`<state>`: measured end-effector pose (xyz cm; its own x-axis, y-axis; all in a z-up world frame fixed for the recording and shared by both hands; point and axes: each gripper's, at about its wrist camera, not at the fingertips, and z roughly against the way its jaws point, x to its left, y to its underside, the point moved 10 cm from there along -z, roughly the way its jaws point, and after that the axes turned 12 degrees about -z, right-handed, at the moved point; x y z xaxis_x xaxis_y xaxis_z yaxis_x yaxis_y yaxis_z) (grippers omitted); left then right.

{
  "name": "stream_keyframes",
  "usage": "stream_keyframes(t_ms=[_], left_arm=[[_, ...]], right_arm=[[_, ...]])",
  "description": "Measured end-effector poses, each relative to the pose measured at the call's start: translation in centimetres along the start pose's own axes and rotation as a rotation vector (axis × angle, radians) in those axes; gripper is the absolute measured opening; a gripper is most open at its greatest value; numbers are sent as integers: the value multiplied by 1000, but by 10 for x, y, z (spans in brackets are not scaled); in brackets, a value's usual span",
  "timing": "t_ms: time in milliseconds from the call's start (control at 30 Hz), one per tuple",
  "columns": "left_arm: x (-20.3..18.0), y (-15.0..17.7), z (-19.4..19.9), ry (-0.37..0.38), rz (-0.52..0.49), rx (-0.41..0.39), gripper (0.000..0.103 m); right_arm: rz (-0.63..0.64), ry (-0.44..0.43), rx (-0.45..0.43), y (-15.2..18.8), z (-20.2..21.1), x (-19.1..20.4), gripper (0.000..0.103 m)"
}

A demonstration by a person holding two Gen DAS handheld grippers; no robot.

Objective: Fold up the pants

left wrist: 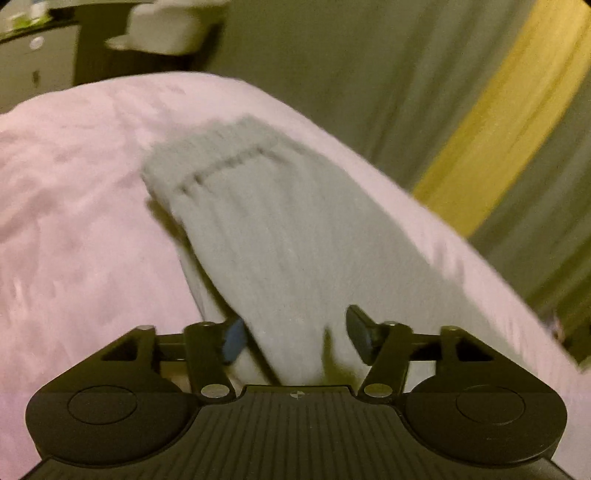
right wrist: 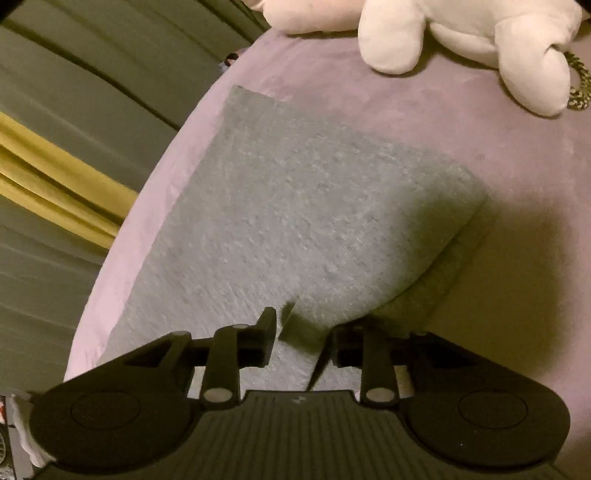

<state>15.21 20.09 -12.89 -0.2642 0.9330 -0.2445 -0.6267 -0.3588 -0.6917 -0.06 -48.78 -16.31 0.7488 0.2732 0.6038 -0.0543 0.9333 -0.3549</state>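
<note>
The grey pants (left wrist: 280,236) lie on a pink bedspread (left wrist: 74,206). In the left wrist view the ribbed waistband end points away from me, and a fold of the grey cloth runs between the fingers of my left gripper (left wrist: 295,338), which stand apart around it. In the right wrist view the grey pants (right wrist: 295,206) lie flat near the bed's left edge with a lifted fold at the near right. My right gripper (right wrist: 301,332) has its fingers around that cloth with a gap between them.
A white plush toy (right wrist: 443,33) lies at the far side of the pink bedspread (right wrist: 517,184). Olive and yellow curtains (left wrist: 480,110) hang beyond the bed edge, and they also show in the right wrist view (right wrist: 66,155). A white cabinet (left wrist: 33,70) stands far left.
</note>
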Motion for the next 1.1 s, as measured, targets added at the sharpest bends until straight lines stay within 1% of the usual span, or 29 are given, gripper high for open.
stream_keyframes(t_ms=[67, 100, 133, 200, 233, 267, 300, 333, 433, 567, 633, 733, 767, 800, 833, 867, 900, 933, 967, 1000, 1033, 1067, 1100], left_arm=[[9, -4, -3, 20, 55, 8, 63], [10, -2, -7, 25, 79, 28, 57], [11, -1, -8, 29, 98, 44, 53], [11, 4, -16, 20, 97, 74, 36], [10, 4, -18, 9, 82, 78, 35], [11, 4, -18, 3, 66, 76, 31], [10, 3, -18, -6, 52, 74, 25], [8, 3, -17, -9, 41, 75, 24], [8, 3, -15, -26, 35, 75, 19], [14, 1, -7, -23, 80, 66, 15], [16, -3, -1, -21, 90, 35, 14], [17, -11, 13, -32, 77, -19, 14], [17, -12, 15, -31, 74, -24, 14], [19, -12, 15, -37, 76, -17, 15], [22, -11, 14, -56, 81, -2, 22], [26, -9, 12, -85, 82, 18, 33], [32, -6, 12, -130, 89, 36, 52], [37, -3, 15, -175, 100, 46, 60], [40, -1, 19, -196, 110, 40, 72], [41, 1, 26, -209, 125, 26, 77], [40, 4, 33, -214, 140, 9, 79], [35, 8, 40, -208, 152, -4, 84], [27, 12, 47, -194, 155, -11, 88]], right_arm=[[-25, -34, -3, 3, 4, -4, 39], [-33, -46, -3, 5, 5, -5, 42], [-33, -46, -6, 6, 5, -5, 42], [-19, -39, -11, 6, 6, -2, 41], [-9, -34, -16, 6, 6, -1, 40], [2, -26, -21, 6, 6, 1, 39], [7, -21, -25, 6, 4, 1, 34], [9, -17, -28, 6, 3, 1, 25], [-15, -3, -30, 5, 0, -1, 12], [-36, -20, -43, 3, 3, -2, 11], [-44, -36, -52, 3, 5, -2, 10], [-48, -72, -81, 2, 14, 0, 8], [-45, -85, -91, 3, 18, 2, 7], [-41, -88, -100, 4, 23, 3, 7], [-43, -85, -102, 6, 26, 2, 6], [-49, -73, -106, 6, 29, 0, 6], [-55, -54, -119, 7, 33, -4, 6], [-61, -37, -130, 6, 34, -6, 7], [-74, -15, -131, 5, 34, -11, 8], [-93, 0, -112, 4, 31, -15, 9], [-119, 6, -92, 3, 30, -21, 13], [-153, 4, -82, 2, 29, -24, 16], [-184, -9, -90, -2, 31, -28, 20]])
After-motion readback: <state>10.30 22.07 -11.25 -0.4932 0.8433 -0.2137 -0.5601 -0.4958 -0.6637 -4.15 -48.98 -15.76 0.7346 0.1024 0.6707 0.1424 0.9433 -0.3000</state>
